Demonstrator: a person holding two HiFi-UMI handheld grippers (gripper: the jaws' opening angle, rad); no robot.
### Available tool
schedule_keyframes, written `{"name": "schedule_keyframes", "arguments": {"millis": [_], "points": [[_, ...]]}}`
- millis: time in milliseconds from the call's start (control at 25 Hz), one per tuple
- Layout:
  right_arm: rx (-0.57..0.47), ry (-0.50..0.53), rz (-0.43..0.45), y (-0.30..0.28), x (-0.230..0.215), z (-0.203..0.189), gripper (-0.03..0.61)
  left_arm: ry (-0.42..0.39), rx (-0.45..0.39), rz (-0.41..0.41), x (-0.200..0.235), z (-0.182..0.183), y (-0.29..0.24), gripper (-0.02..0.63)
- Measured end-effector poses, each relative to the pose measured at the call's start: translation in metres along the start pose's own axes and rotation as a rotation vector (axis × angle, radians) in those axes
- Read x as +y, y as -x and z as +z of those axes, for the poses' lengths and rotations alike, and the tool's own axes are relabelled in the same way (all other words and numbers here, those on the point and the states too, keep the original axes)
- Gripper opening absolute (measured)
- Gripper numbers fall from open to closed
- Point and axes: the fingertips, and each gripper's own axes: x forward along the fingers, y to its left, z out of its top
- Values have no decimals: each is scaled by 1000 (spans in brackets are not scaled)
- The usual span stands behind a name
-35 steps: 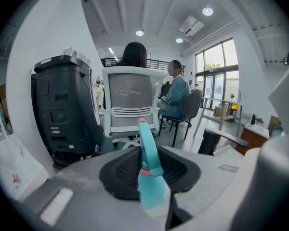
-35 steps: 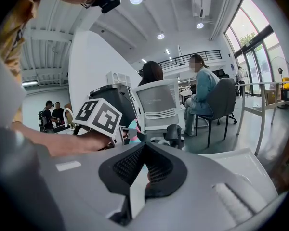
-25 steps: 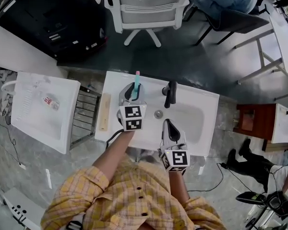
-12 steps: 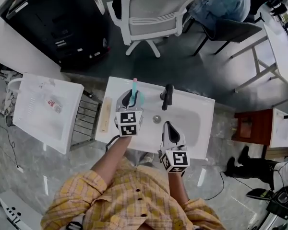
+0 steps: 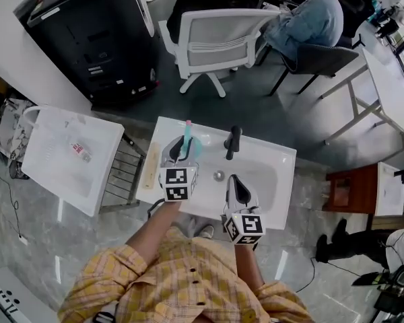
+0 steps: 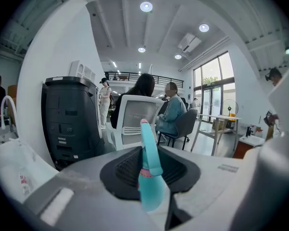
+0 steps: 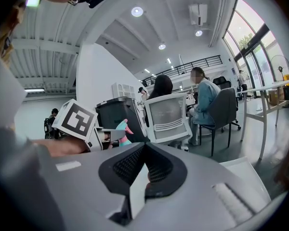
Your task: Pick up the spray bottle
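The teal spray bottle [image 5: 191, 144] with a pink nozzle tip is clamped between the pads of my left gripper [image 5: 180, 145], above the left end of the white washbasin counter [image 5: 277, 161]. In the left gripper view the spray bottle [image 6: 150, 178] stands upright between the jaws of the left gripper [image 6: 147, 153], trigger head up. My right gripper [image 5: 234, 181] hovers over the basin's front part, jaws together with nothing between them. From the right gripper [image 7: 144, 154] view, the spray bottle [image 7: 121, 129] shows at the left beside the marker cube.
A black faucet [image 5: 232, 140] rises at the back of the basin, with the drain [image 5: 219, 175] in front of it. A wooden strip [image 5: 151, 166] lies on the counter's left edge. A second white basin [image 5: 67, 157] stands left; an office chair [image 5: 215, 44] and a seated person [image 5: 301, 20] are beyond.
My left gripper has risen with the spray bottle in its grip. The right gripper has lifted a little too, still shut.
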Motion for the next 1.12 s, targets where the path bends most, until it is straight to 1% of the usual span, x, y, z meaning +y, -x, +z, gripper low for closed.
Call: {"name": "schedule_keyframes", "arguments": {"millis": [240, 640, 1120], "points": [[-39, 19, 16, 10, 7, 17, 0, 4, -40, 11, 2, 10, 29, 95], [-61, 32, 46, 22, 22, 41, 0, -11, -95, -14, -8, 35, 70, 95], [-84, 52, 55, 36, 28, 53, 0, -43, -125, -31, -19, 39, 108, 95]]}}
